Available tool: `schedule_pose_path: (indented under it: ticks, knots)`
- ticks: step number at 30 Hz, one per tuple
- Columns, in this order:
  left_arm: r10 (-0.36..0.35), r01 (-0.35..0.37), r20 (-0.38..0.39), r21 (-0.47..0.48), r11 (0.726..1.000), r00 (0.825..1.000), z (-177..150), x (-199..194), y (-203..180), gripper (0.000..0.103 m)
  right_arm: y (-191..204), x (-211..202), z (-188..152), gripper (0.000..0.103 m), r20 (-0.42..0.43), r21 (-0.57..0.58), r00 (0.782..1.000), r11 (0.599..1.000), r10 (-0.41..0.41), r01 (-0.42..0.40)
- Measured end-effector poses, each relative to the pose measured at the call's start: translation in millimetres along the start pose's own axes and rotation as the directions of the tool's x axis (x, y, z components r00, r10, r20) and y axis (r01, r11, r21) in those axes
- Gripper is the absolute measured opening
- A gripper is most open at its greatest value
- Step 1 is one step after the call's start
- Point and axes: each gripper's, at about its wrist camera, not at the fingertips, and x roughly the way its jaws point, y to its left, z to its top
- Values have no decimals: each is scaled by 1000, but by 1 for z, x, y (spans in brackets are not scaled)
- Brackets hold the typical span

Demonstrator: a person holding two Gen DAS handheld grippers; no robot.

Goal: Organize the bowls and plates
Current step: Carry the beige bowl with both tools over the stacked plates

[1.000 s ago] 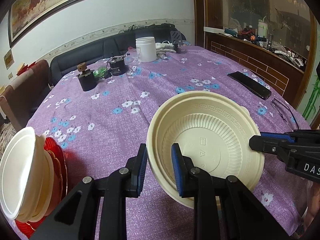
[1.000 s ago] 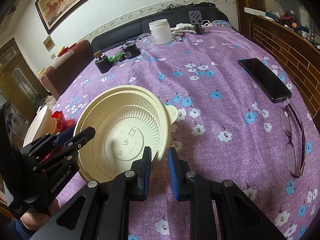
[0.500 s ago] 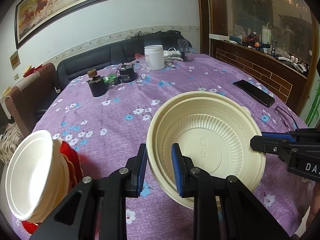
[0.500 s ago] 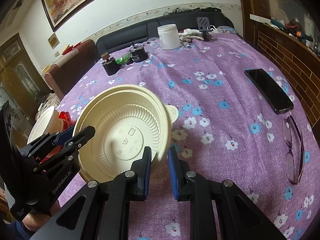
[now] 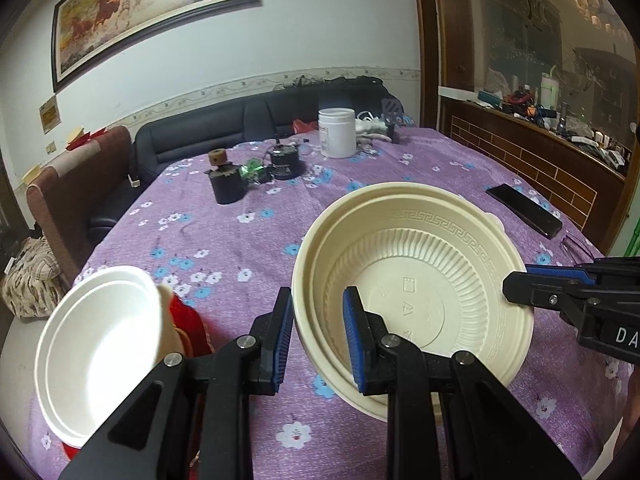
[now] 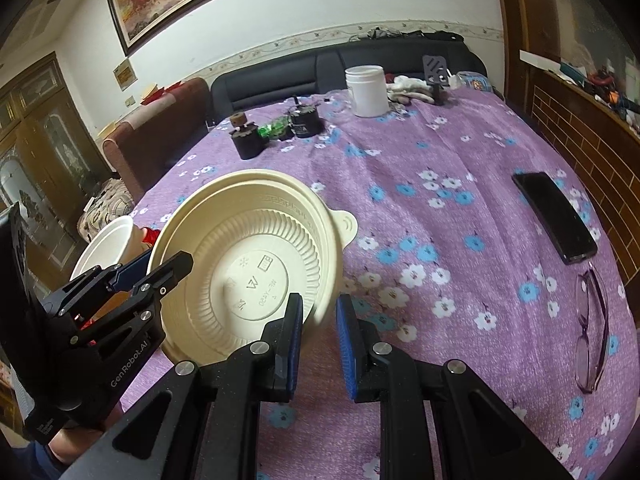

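A cream bowl [image 5: 416, 288] is held above the purple flowered tablecloth [image 5: 240, 240] by both grippers at once, tilted so that its ribbed inside faces the cameras. In the left wrist view, the left gripper [image 5: 318, 338] is seen closed to a narrow gap on the bowl's rim at about 8 o'clock of the bowl, one blue pad outside the wall and one inside. The right gripper [image 5: 516, 280] is seen entering from 3 o'clock of that view and gripping the opposite rim.

In the right wrist view, the right gripper [image 6: 318, 344] is set narrowly on the bowl [image 6: 248, 264] at about 5 o'clock of its rim; the rim there is blurred, so pad contact is not sharply shown. The left gripper [image 6: 160, 268] is seen clamped on the rim at 9 o'clock. A small tab on the rim stands at about 2 o'clock.

A stack of bowls [image 5: 100, 344], white on top with red beneath, is found at 8 o'clock in the left view, tilted, near the table edge. A black phone [image 6: 554, 216] and glasses [image 6: 592, 328] lie toward 3 o'clock, well apart from the bowl. A white jar [image 6: 368, 90] stands at the far side, at 12 o'clock.
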Motion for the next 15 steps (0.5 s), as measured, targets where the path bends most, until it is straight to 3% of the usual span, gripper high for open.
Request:
schedule_pose_path:
  ticks: [15]
  knots:
    - [112, -105, 76, -101, 989, 991, 11, -41, 62, 25, 65, -3, 37, 19, 34, -106, 994, 989, 108, -104]
